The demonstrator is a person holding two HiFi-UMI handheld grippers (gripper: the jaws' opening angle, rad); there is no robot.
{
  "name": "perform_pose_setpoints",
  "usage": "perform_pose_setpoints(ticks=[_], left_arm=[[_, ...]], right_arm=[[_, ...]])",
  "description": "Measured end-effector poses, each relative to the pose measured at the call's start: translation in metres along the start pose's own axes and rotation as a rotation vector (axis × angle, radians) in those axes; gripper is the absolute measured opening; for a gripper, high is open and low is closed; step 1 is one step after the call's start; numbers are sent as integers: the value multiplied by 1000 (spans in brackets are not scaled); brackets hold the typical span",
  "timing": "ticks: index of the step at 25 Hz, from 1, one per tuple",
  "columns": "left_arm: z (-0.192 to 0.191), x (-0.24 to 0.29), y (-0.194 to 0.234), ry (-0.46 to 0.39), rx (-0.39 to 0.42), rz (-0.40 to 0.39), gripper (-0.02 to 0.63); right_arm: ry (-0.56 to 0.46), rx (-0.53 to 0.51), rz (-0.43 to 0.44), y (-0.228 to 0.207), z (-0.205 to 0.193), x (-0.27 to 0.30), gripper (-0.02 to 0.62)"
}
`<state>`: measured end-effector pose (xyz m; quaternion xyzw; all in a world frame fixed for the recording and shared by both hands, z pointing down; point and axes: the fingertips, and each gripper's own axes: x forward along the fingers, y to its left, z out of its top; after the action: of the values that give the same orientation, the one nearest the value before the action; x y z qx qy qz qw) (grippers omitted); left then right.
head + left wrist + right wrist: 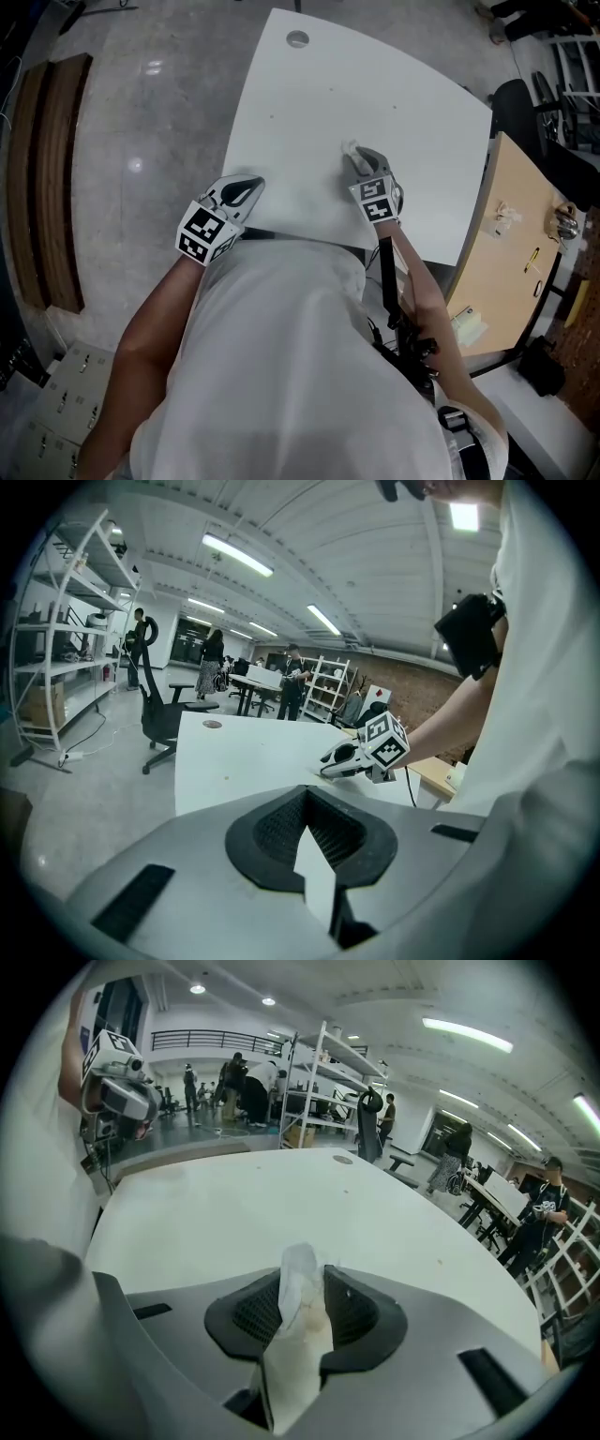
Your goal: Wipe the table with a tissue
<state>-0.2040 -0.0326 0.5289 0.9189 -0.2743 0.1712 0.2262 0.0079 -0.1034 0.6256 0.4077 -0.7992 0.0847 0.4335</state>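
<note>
The tissue [298, 1326] is pinched between the pads of the right gripper [302, 1279], which is clenched on it. Its crumpled white end sticks out past the jaw tips, and a faint brownish smear shows lower down. In the head view the right gripper [361, 159] tips steeply down over the near middle of the white table [375, 84], with the forearm reaching out from the body. The left gripper [251, 187] sits at the table's near left edge, angled slightly down, its jaws closed on nothing. The person's torso hides the table's near edge. I cannot tell whether the tissue touches the surface.
</note>
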Motion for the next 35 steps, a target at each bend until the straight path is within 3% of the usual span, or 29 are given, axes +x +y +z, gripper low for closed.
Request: perform_pose_setpoints(ticks=[5,7,9,13,15,18,26,31,35], left_arm=[[1,-2,-3,-1,10,-17,3],[2,0,-6,-2,16,-29,3],[5,4,-11,-4,33,-43,3],[11,10,-17,-10,70,-58,3],[12,11,-20,-17,68,-66,3],[12,15,-27,-19,69,-90,3],[6,19,-33,-9,95,-121,3],[8,11,-18,-18,74,-54,3],[8,2,-5,-34,35,-3,3]], right_arm=[[-6,-31,74,33,6,-2,112],[-11,-33,152,44,7,-4,112],[-62,30,225,46,14,-11,112],[-201,322,99,4,17,-39,114],[-220,438,44,-13,5,-50,114],[-198,530,-9,-26,-17,-63,114],[-100,480,-53,-20,-35,-53,114],[-69,462,-91,-40,-42,-37,114],[-51,465,-171,-74,-47,-29,114]])
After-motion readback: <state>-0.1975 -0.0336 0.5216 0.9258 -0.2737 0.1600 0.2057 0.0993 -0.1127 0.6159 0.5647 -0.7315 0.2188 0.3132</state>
